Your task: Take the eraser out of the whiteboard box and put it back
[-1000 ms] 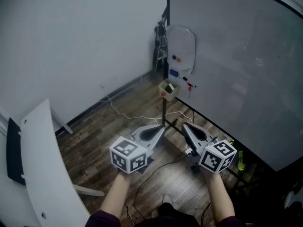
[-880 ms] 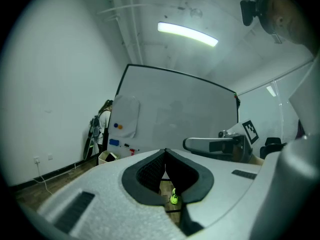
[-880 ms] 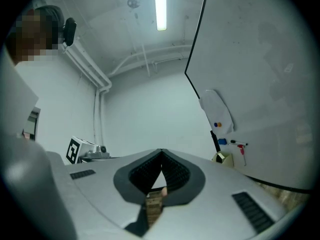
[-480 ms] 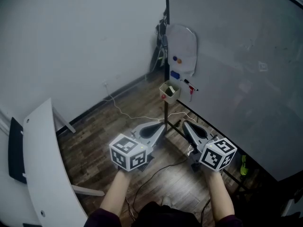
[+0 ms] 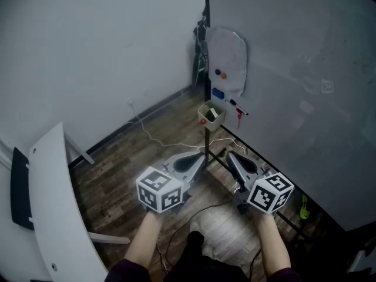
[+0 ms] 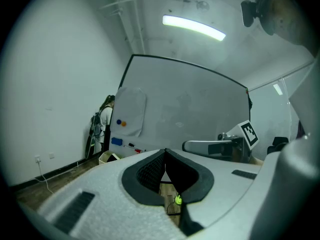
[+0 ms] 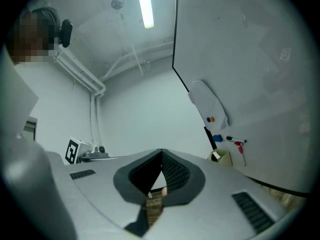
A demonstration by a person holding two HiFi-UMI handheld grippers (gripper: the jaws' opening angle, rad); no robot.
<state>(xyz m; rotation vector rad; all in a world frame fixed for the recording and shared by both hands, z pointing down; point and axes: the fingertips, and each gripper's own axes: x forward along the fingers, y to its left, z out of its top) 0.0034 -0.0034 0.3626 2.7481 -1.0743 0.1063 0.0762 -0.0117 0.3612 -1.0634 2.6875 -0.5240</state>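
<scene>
- Closing slightly on the whiteboard box (image 5: 211, 115) since a second ago, our left claw (image 5: 201, 157) and right claw (image 5: 229, 155) now point up the head view toward it, side by side and low over the wood floor (image 5: 135, 157). Both are still well short of the box.
- Seen from the head camera, the box hangs at the lower corner of the whiteboard (image 5: 294, 98), just under a blue block (image 5: 217, 93) and beside a red-capped marker (image 5: 239, 115). A dark shape lies inside the box; we cannot tell for certain that it is the eraser. A cable (image 5: 158, 141) trails over the floor, and a white table (image 5: 53, 216) curves along the left edge.
- Our left gripper view shows that claw closed, tips meeting, nothing between them. The box sits low at the left, at the foot of the whiteboard, and the right claw reaches in level from the right under a ceiling light (image 6: 192, 26).
- Our right gripper view shows that claw closed and empty too, with the box low on the right beneath the markers.
</scene>
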